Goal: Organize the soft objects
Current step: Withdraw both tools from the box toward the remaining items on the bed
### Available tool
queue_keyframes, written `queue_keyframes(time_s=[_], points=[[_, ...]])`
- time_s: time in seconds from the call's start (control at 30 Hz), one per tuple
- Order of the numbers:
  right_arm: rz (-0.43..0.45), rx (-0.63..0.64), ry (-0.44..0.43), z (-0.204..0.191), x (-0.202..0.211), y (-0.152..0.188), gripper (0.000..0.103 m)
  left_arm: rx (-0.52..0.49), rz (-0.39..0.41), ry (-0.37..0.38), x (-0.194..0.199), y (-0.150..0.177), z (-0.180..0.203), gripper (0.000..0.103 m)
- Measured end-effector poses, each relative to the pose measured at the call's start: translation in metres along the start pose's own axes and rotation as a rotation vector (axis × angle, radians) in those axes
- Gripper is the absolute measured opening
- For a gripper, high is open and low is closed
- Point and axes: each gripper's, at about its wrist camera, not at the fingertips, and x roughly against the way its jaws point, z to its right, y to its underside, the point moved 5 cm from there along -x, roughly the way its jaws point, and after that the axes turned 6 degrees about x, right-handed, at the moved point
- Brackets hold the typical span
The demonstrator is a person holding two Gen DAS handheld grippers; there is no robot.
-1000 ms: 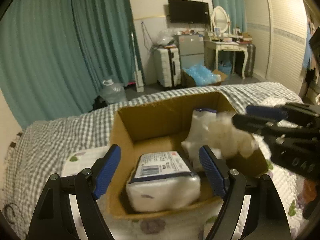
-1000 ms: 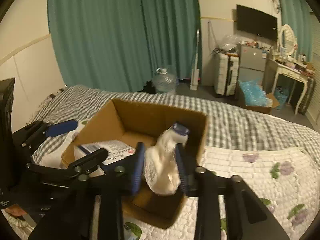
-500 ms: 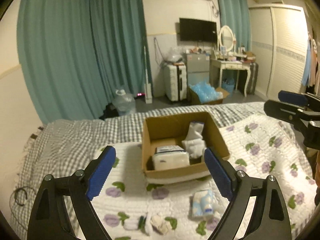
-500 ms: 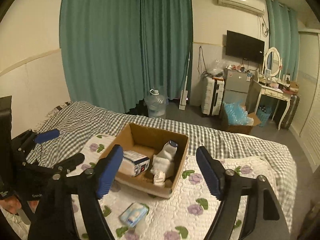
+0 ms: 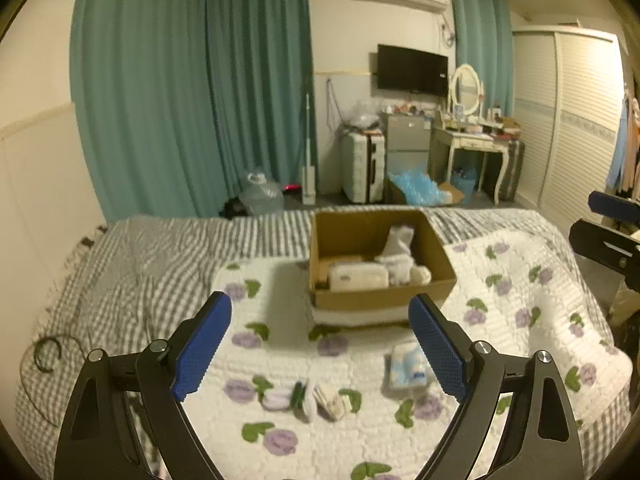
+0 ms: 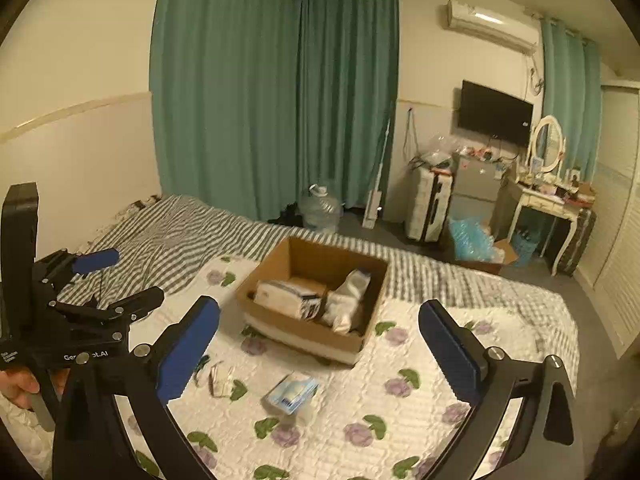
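**A:** Bedroom, teal curtains point(image 5: 192, 92) on the back wall, bed with a grey checked sheet point(image 5: 132, 264) on the left and a white flowered quilt point(image 5: 360, 392) over the rest. What's on it, left to right?

**B:** Small folded bits point(image 5: 308, 396) on the quilt near the front, a blue-and-white tissue pack point(image 5: 406, 366) right of them, cardboard box point(image 5: 380, 300) further back toward the foot of the bed.

**A:** Box contents?

**B:** White wrapped pack point(image 6: 286, 298) on the left, white socks point(image 6: 346, 300) bunched against it on the right. Both inside, below the rim.

**A:** Grippers?

**B:** Left gripper point(image 5: 320, 344) is spread wide, nothing between the blue pads, hanging over the quilt short of the box. Right gripper point(image 6: 320, 348) has its jaws opening, already wide, also empty, box framed between its fingers but well ahead of them.

**A:** Do they see each other?

**B:** Yes. Left one shows at the left edge of the right camera with a hand point(image 6: 18, 388) on its grip; right one shows at the far right edge of the left camera.
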Motion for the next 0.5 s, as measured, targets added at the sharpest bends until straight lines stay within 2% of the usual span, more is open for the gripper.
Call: queue_keyframes(time_s=[0.2, 0.37, 0.5], points=[[-0.064, -0.003, -0.054, -0.01, -0.041, 0.029, 0.101, -0.004, -0.046, -0.018, -0.03, 0.029, -0.006, 0.091], [-0.109, 0.036, -0.038, -0.015, -0.086, 0.06, 0.101, 0.012, -0.086, -0.008, -0.066, 0.053, -0.003, 0.091], [-0.167, 0.055, -0.066, -0.019, -0.125, 0.093, 0.1, -0.001, -0.117, -0.017, -0.093, 0.073, 0.003, 0.091]])
